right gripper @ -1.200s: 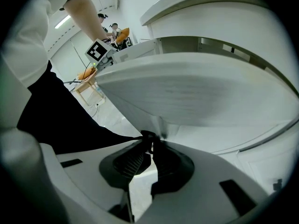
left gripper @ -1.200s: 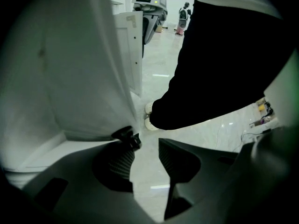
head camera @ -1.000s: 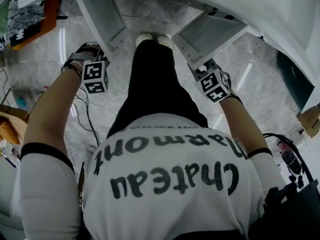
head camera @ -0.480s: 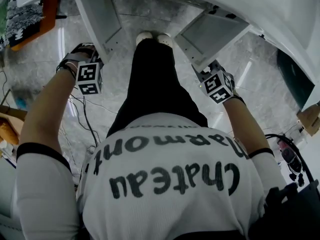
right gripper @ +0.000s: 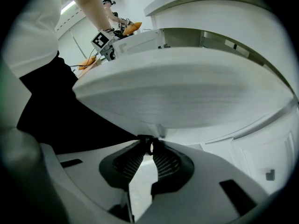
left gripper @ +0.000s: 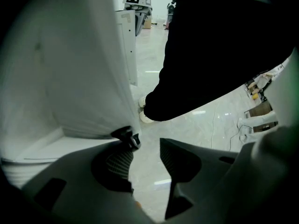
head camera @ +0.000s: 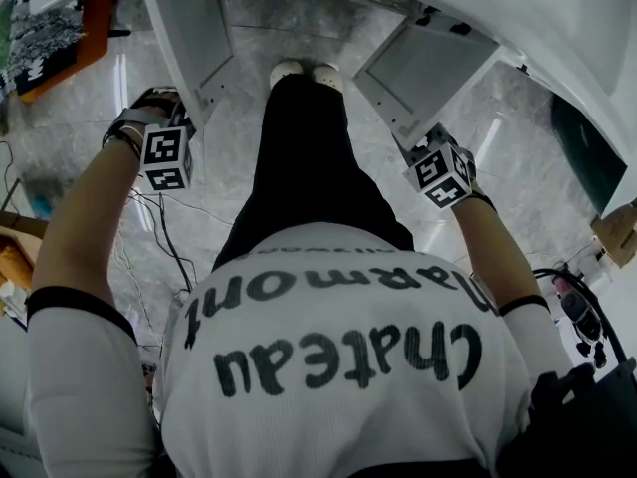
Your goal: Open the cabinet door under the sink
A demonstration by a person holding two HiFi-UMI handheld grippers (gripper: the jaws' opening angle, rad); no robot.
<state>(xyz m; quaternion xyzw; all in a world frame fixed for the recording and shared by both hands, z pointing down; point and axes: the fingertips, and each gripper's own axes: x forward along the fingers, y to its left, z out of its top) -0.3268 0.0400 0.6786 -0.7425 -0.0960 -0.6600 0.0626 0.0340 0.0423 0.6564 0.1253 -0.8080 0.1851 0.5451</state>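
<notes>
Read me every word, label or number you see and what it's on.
"Chateau": white shirt, black letters, upside down in head view.
"Marmont": same shirt.
Small line past "Marmont": too small to read.
Left marker cube and right marker cube: black-and-white patterns, no words.

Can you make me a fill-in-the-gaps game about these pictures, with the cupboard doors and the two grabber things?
Counting the left door and the right door, ____ cabinet doors stand open.
The right gripper is shut on the small black handle of the ____ door.
The left gripper has its jaws ____, with nothing squeezed between them.
The person's shoes are ____.
Missing words: two; right; open; white.
</notes>
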